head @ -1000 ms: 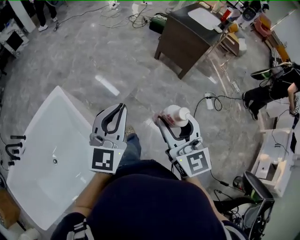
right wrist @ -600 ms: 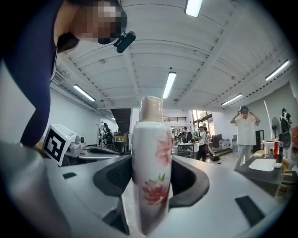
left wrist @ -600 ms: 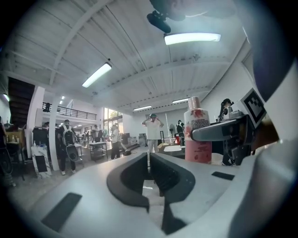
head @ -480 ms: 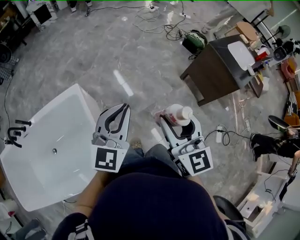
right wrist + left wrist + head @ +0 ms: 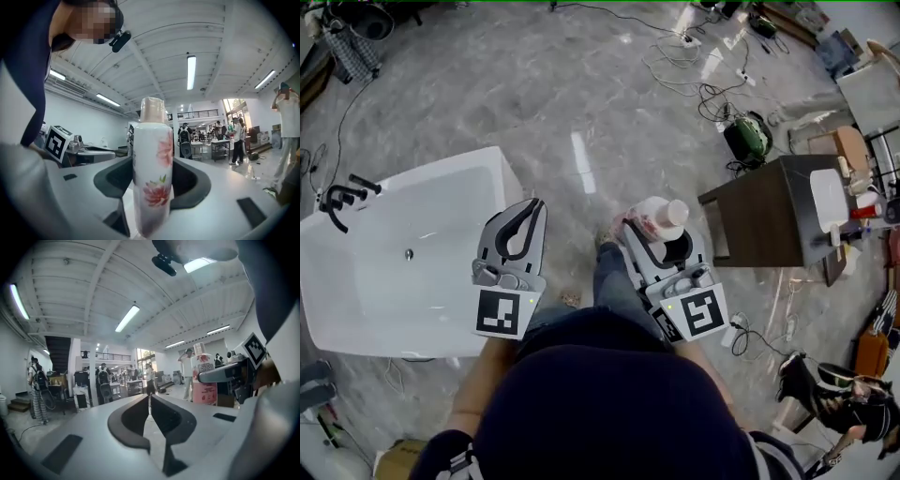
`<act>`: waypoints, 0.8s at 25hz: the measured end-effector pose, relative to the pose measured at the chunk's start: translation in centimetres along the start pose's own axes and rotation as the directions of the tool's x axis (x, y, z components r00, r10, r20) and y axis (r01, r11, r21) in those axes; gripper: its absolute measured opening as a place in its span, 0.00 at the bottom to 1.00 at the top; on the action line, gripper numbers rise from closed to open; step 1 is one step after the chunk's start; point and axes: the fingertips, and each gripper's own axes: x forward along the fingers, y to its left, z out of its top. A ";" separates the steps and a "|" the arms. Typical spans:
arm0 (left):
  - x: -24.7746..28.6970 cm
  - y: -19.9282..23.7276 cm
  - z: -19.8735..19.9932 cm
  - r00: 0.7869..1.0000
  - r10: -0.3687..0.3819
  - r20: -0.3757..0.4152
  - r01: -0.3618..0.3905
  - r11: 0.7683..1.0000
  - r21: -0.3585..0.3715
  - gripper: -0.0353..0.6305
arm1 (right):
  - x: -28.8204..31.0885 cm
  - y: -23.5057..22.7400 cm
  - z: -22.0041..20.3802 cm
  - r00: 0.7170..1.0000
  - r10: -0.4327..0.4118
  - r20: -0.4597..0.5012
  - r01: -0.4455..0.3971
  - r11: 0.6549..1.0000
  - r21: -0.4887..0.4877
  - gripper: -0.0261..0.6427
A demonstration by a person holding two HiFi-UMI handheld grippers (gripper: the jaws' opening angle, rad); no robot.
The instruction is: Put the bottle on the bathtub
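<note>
A white bottle (image 5: pixel 656 223) with pink flowers and a pale cap stands upright between the jaws of my right gripper (image 5: pixel 649 231), which is shut on it. In the right gripper view the bottle (image 5: pixel 153 168) fills the middle, with the right gripper (image 5: pixel 153 180) pressing its sides. My left gripper (image 5: pixel 525 217) hangs to the left of it, shut and empty; in the left gripper view the left gripper (image 5: pixel 150 399) has its tips together. The white bathtub (image 5: pixel 483 169) lies at the left of the head view, just left of the left gripper.
A black tap (image 5: pixel 339 197) is fixed at the bathtub's far left end. A dark wooden table (image 5: pixel 769 211) stands to the right with items on it. Cables (image 5: pixel 694 56) trail across the grey marble floor. People (image 5: pixel 37 390) stand far off in the hall.
The view has swung round: the bathtub now lies broadside at the left and the dark table has shifted to the right. Both grippers keep their hold and pose.
</note>
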 end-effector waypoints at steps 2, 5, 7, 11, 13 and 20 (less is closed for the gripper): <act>1.4 1.4 0.1 0.998 0.058 0.005 -0.058 0.998 0.007 0.11 | 2.6 -1.4 0.4 0.998 0.067 0.008 -0.067 0.998 -0.013 0.41; 3.6 2.7 0.8 0.990 0.144 0.005 -0.144 0.990 0.006 0.11 | 6.4 -3.6 1.4 0.984 0.177 0.018 -0.176 0.984 -0.029 0.41; 5.0 3.4 1.5 0.980 0.197 0.004 -0.197 0.980 -0.002 0.11 | 8.6 -4.9 2.1 0.971 0.238 0.013 -0.237 0.971 -0.033 0.41; 7.9 4.6 2.3 0.955 0.298 -0.012 -0.298 0.955 -0.010 0.11 | 12.2 -8.0 3.1 0.941 0.338 0.002 -0.337 0.940 -0.045 0.41; 9.2 4.8 2.6 0.934 0.355 -0.022 -0.356 0.935 -0.014 0.11 | 13.6 -9.6 3.5 0.922 0.386 -0.001 -0.386 0.922 -0.045 0.41; 11.9 6.1 1.7 0.864 0.499 -0.060 -0.501 0.866 -0.012 0.11 | 17.4 -13.7 3.0 0.867 0.498 -0.015 -0.498 0.866 -0.047 0.41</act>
